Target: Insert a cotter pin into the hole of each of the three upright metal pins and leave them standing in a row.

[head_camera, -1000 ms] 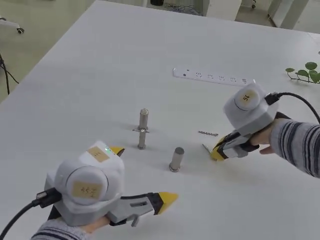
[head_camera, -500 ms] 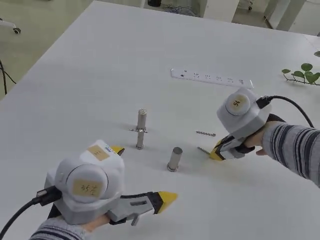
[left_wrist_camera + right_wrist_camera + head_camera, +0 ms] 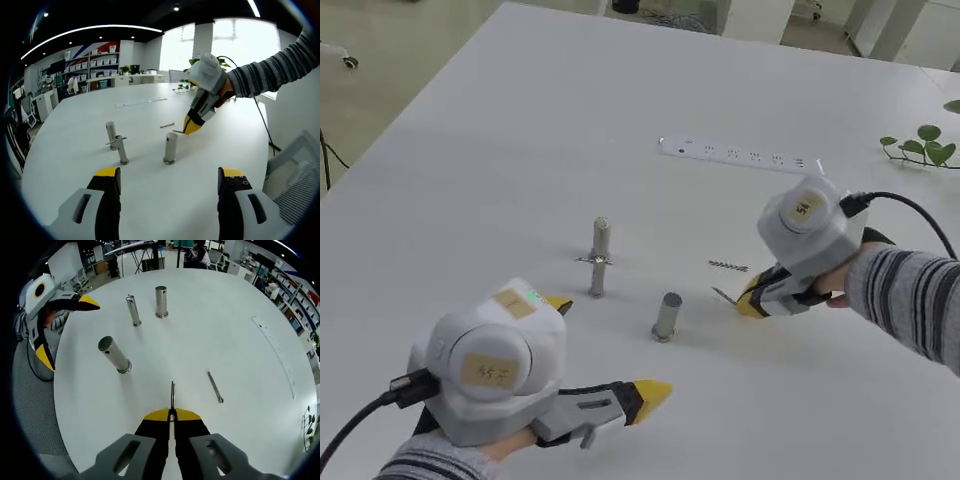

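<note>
White table: right gripper pinches a cotter pin (jaws pressed together); left gripper spread wide.

Head view: above the near side of the white table, facing forward and down, at mid range. Left gripper view: low over the tabletop, facing the right gripper. Right gripper view: steeply downward (closer in). All three views share the three upright metal pins.
</note>
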The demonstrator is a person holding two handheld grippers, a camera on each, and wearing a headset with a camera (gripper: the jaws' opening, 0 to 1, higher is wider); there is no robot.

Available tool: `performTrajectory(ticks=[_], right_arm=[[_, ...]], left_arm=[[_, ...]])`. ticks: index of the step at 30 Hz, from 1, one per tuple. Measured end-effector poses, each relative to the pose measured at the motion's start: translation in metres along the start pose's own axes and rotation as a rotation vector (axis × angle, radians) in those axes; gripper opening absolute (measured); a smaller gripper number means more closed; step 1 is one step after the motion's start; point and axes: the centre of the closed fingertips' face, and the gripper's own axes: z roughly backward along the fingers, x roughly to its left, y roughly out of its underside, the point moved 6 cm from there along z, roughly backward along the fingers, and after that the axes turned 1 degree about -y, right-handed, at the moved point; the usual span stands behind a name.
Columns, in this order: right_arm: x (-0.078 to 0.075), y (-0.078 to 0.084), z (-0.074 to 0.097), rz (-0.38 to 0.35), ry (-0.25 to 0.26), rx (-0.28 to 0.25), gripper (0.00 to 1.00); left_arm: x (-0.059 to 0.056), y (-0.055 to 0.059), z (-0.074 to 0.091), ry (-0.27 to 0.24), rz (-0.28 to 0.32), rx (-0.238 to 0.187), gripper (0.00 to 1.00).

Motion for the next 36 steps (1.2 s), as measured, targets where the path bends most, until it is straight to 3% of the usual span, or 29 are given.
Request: performTrajectory(ticks=[3,7,12,16,26,36], right_arm=[[0.003,-0.002,0.006,0.062,0.028,-0.02,0.0],[0.01,-0.003,0.013,0.059,0.024,-0.053,0.0],[0.018,-0.003,0.022,0.188,0.073,-0.069,0.0],[0.027,-0.003,0.028,0.229,0.08,-0.089,0.0],[0.059,-0.008,0.038,0.344,0.073,-0.147,0.0],[0.09,-0.019,0.048,0.464,0.058,-0.211,0.0]], left_arm=[[-0.002,0.002,0.002,0.004,0.002,0.009,0.76],[-0.004,0.001,0.002,0.016,0.012,0.011,0.74],[-0.007,-0.005,0.001,0.027,0.013,0.005,0.71],[-0.01,-0.01,0.002,0.038,0.026,-0.007,0.67],[-0.017,-0.018,0.005,0.07,0.071,-0.023,0.52],[-0.025,-0.023,0.007,0.114,0.173,-0.015,0.41]])
